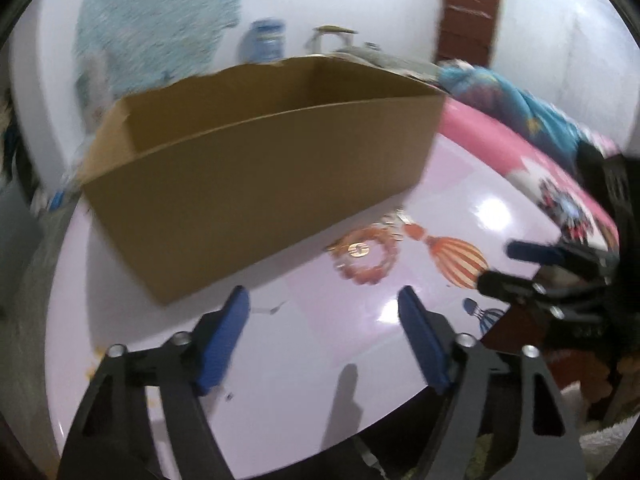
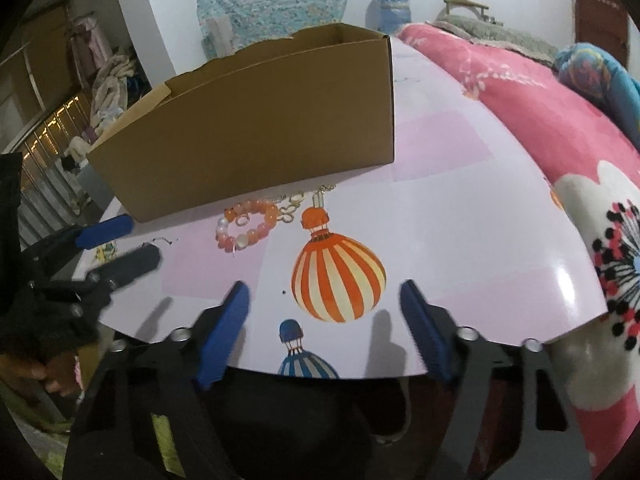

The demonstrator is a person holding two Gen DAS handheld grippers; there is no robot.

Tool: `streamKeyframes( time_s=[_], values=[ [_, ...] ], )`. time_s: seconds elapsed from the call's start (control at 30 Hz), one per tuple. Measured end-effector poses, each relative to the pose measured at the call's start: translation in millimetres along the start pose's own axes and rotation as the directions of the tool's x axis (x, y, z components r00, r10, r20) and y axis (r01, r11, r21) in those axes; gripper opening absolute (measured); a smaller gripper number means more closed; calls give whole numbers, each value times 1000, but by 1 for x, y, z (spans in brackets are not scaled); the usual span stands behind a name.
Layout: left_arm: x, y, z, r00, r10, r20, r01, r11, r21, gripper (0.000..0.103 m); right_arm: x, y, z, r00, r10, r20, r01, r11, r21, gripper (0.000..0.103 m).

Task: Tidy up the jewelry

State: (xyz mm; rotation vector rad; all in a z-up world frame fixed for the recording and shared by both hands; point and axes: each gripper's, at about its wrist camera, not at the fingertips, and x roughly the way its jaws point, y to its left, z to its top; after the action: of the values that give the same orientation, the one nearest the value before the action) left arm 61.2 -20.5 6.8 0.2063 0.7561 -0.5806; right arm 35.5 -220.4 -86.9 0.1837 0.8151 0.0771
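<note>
An open brown cardboard box (image 1: 260,160) (image 2: 248,132) stands on the glossy pink table (image 1: 300,360) (image 2: 460,220). Just in front of it lies a pink-orange bead bracelet (image 1: 368,256) (image 2: 248,226) with a small gold ring (image 1: 357,249) (image 2: 243,221) inside its loop. Gold clasps and chain pieces (image 1: 394,220) (image 2: 296,202) lie beside it. My left gripper (image 1: 323,300) (image 2: 138,242) hovers open over the table, left of the bracelet. My right gripper (image 2: 324,292) (image 1: 502,266) is open above the printed orange balloon (image 2: 338,276), near the table's front edge. Neither holds anything.
A pink flowered blanket (image 2: 540,120) (image 1: 500,140) is piled along the table's right side, with a blue cloth bundle (image 2: 592,72) behind it. A thin dark wire piece (image 2: 160,241) lies by the left gripper. A blue jar (image 2: 392,8) stands at the far wall.
</note>
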Motion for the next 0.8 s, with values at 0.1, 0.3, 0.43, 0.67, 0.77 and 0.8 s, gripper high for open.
streamKeyframes(
  time_s=[0.1, 0.3, 0.43, 0.67, 0.77, 0.8],
  values=[
    [11, -17, 7, 1000, -12, -23, 14, 996, 86, 62, 6, -5, 3, 999, 38, -27, -37, 999, 37, 48],
    [27, -14, 14, 994, -73, -85, 76, 996, 40, 42, 21, -4, 18, 991, 125, -50, -121, 990, 76, 30],
    [38, 0, 22, 988, -109, -108, 100, 991, -86, 31, 37, 3, 36, 980, 187, -62, -182, 980, 83, 22],
    [56, 8, 30, 979, -137, -152, 118, 985, -129, 27, 62, 17, 52, 975, 200, -93, -195, 979, 59, 13],
    [65, 9, 31, 972, -146, -182, 121, 983, -138, 27, 72, 20, 56, 976, 185, -113, -181, 982, 44, 12],
    [67, 10, 31, 970, -157, -184, 130, 980, -148, 27, 74, 22, 57, 976, 184, -116, -180, 983, 40, 12]
  ],
)
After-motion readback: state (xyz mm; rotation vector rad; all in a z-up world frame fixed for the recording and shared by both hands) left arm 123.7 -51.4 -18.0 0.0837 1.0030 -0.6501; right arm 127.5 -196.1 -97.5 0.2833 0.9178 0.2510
